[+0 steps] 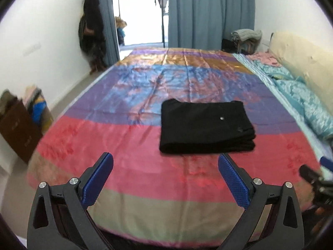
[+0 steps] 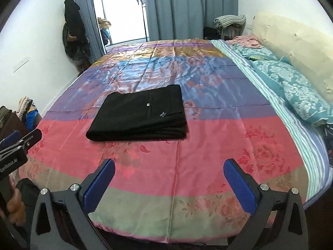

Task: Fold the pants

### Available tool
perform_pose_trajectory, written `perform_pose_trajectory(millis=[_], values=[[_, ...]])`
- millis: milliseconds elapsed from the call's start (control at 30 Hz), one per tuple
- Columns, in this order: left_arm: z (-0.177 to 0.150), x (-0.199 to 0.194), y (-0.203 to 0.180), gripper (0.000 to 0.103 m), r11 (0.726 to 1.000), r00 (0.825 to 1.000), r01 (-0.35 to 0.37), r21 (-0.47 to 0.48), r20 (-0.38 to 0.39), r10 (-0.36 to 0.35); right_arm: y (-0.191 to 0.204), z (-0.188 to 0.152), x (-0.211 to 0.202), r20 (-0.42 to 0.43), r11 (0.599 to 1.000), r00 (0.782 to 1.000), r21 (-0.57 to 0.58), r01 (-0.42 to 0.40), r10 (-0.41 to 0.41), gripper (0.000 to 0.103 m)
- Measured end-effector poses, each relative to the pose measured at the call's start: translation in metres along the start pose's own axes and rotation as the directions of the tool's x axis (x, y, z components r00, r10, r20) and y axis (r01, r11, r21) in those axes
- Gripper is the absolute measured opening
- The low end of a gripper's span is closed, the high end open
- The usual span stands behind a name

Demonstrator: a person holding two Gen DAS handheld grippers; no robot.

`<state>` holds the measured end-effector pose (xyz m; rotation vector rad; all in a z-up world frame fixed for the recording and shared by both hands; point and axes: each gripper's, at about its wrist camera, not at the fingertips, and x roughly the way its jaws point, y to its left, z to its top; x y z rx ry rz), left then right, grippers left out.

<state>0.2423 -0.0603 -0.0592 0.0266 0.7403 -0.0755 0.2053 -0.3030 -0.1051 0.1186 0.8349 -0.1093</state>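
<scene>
The black pants (image 1: 206,126), folded into a thick flat rectangle with several layers showing along the near side, are lying on the bed's shiny striped satin bedspread (image 1: 129,137), where the purple band is meeting the pink one. They are sitting nearer the bed's near edge than its far edge by the window, and somewhat toward the pillow side in the left wrist view. A small pale button and a tiny embroidered mark are showing on the top layer (image 2: 148,104).

The left gripper (image 1: 165,171), black-framed with blue textured pads, is hovering over the near edge of the bedspread with its fingers standing wide apart and nothing between them; the folded pants are lying just beyond its tips, not touched. The right gripper (image 2: 169,176), of the same make, is likewise hanging above the near edge with its fingers spread wide and empty, the pants sitting well beyond and toward its left finger.

Along the bed's right side a teal patterned pillow (image 2: 301,95) and a crumpled teal cover are resting against a cream padded headboard (image 2: 291,39). Grey-blue curtains (image 1: 210,12) are hanging past the far edge, beside a bright open doorway. Dark clothes (image 1: 91,29) are hanging on the white wall at the left, and a brown cabinet (image 1: 18,127) is standing off the bed's near left corner
</scene>
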Motion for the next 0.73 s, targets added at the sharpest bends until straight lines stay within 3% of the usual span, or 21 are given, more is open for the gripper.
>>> perform_pose_trajectory(millis=[200,400,733], values=[[-0.003,0.007,-0.008,0.101,0.996,0.987,0.075,0.039,-0.147,-0.068,0.005,-0.003,-0.015,0.004,0.999,0.999,-0.018,0.032,-0.032,0.103],[-0.01,0.002,-0.015,0.101,0.995,0.993,0.008,0.101,-0.121,0.004,0.013,-0.004,-0.018,0.01,0.999,1.0,-0.031,0.025,-0.025,0.103],[-0.012,-0.003,-0.012,0.102,0.995,0.995,0.002,0.099,-0.098,0.008,0.023,-0.004,-0.017,0.013,0.999,1.0,-0.05,0.016,-0.016,0.103]])
